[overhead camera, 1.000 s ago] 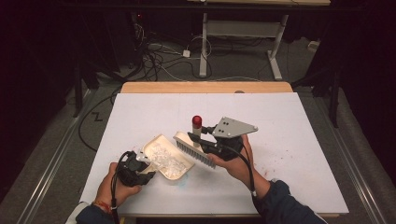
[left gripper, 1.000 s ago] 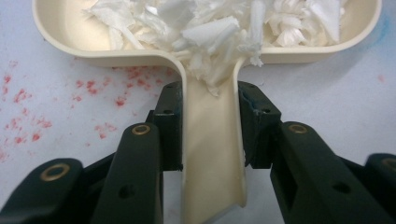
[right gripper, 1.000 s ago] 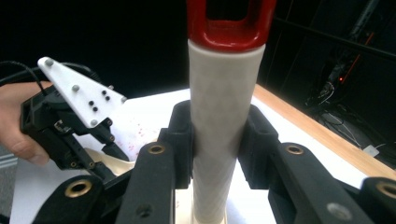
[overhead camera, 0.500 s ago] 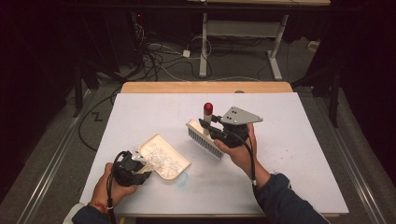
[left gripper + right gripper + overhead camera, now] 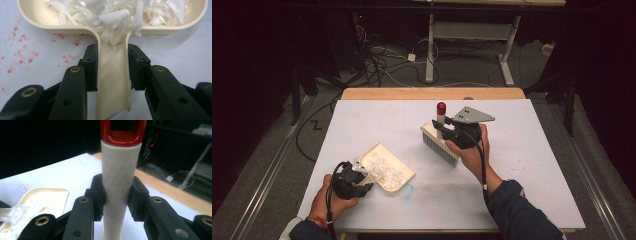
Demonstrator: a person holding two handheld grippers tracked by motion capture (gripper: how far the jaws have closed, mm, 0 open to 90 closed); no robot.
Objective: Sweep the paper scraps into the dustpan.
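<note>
The left gripper (image 5: 112,67) has its fingers clamped on the handle of the dustpan (image 5: 387,167) (white scraps (image 5: 120,12) heaped just ahead), which lies on the table (image 5: 522,165). The right gripper (image 5: 116,195) grips the brush (image 5: 440,140) handle, red cap above the fingers, well apart from the pan.

— Gripper hardware?
— Left gripper (image 5: 354,181) and right gripper (image 5: 452,134): black bodies, black jaws with brass-coloured rivets. Right carries a grey three-cornered plate (image 5: 472,115) with small holes. A black cable (image 5: 483,160) trails from it.
— Clothing?
— Dark blue sleeve (image 5: 522,212) on the right arm; red-and-yellow wristband (image 5: 316,219) on the left.
</note>
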